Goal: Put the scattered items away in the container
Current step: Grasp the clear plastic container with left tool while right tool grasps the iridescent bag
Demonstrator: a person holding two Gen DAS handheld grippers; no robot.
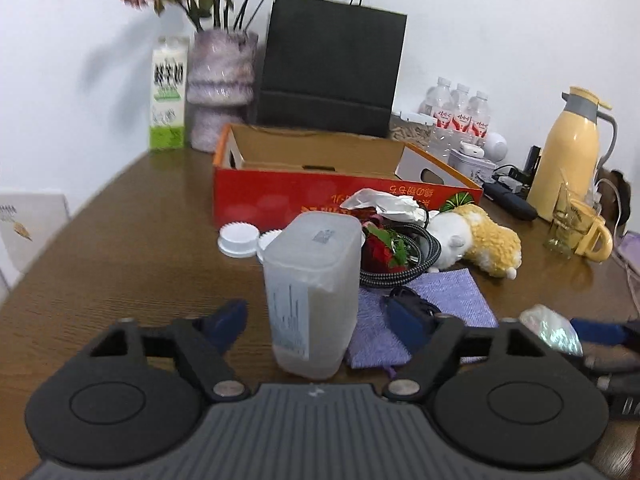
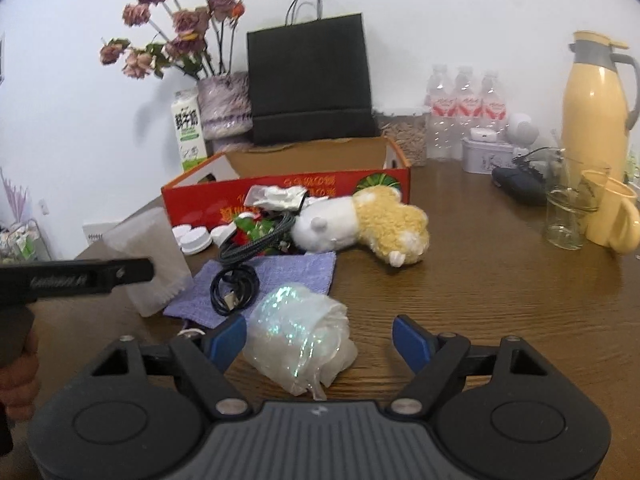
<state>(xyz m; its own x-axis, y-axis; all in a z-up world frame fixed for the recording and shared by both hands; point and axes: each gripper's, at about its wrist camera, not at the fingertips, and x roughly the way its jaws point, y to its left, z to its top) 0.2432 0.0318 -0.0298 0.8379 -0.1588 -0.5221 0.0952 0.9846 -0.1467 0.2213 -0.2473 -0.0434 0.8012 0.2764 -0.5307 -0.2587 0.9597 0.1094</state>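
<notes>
The wooden surface (image 1: 120, 240) is pretty cluttered. The open red cardboard box (image 1: 280, 196), the container for the tidy-up, is parked at 12 o'clock from both grippers, and its inside looks bare as far as can be seen. A black paper bag (image 1: 332, 72) is stood just behind it against the wall, and a yellow thermos jug (image 2: 592, 112) is seen out at 2 o'clock.

The scattered stuff is piled in front of the box. A yellow-and-white plush toy (image 2: 360, 224) is laid on its side at about 1 o'clock in the left wrist view. A translucent plastic tub (image 1: 312, 292) is stood upright dead ahead of the left gripper (image 1: 318, 318). The jaws are spread either side of it, and a sliver of gap is seen on both sides, so it isn't pinched. A purple cloth (image 1: 452, 292) is spread flat at 3 o'clock of the tub, touching it.

A crinkly, shimmery plastic bag (image 2: 296, 336) is sat between the spread jaws of the right gripper (image 2: 320, 336). It is brushed by the left pad, while the right pad is kept clear of it, so nothing is clamped there either.

A black cable (image 2: 234, 288) is coiled on the cloth, at 11 o'clock from the shimmery bag. A few white caps (image 1: 239, 240) are lying at 10 o'clock of the tub, just in front of the box.
</notes>
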